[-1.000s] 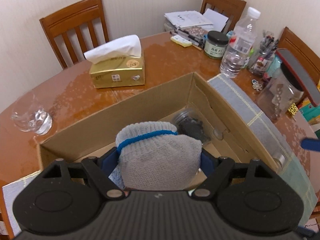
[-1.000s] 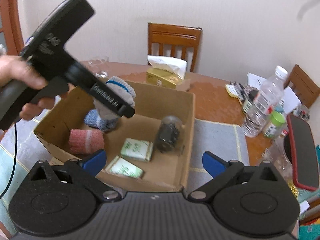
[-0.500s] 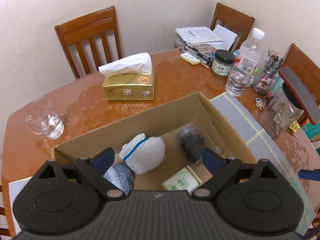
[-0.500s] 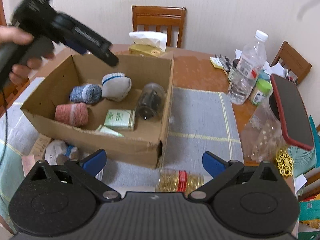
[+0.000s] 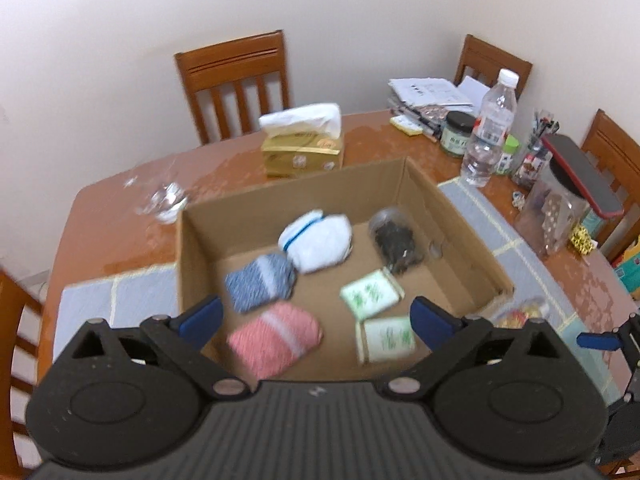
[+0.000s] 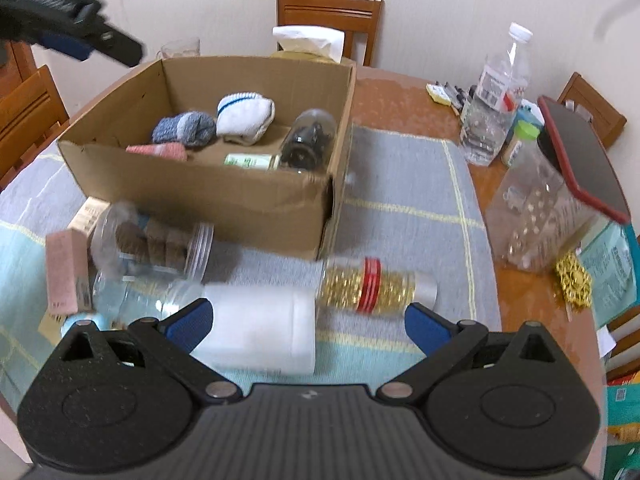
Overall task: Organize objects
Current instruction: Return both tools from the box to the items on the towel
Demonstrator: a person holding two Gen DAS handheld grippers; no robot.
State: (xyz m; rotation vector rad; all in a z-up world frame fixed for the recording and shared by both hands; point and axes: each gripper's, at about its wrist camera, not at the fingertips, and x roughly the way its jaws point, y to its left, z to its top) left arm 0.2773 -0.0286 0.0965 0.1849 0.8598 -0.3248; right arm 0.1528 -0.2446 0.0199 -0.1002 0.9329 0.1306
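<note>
Socks and packets lie in the cardboard box [image 5: 460, 216] beyond my left jaws — spread, empty; my right jaws, also spread, frame the white roll [image 6: 260, 328] next.

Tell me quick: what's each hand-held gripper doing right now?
Left hand-held gripper: open, empty, above the cardboard box.
Right hand-held gripper: open, empty.

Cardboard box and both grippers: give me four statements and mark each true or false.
1. The left gripper holds the white sock. False: it is open and empty; the sock lies in the cardboard box.
2. The pink sock lies inside the box. True.
3. The gold-filled jar lies inside the box. False: it lies on the mat outside.
4. The right gripper is open. True.
</note>
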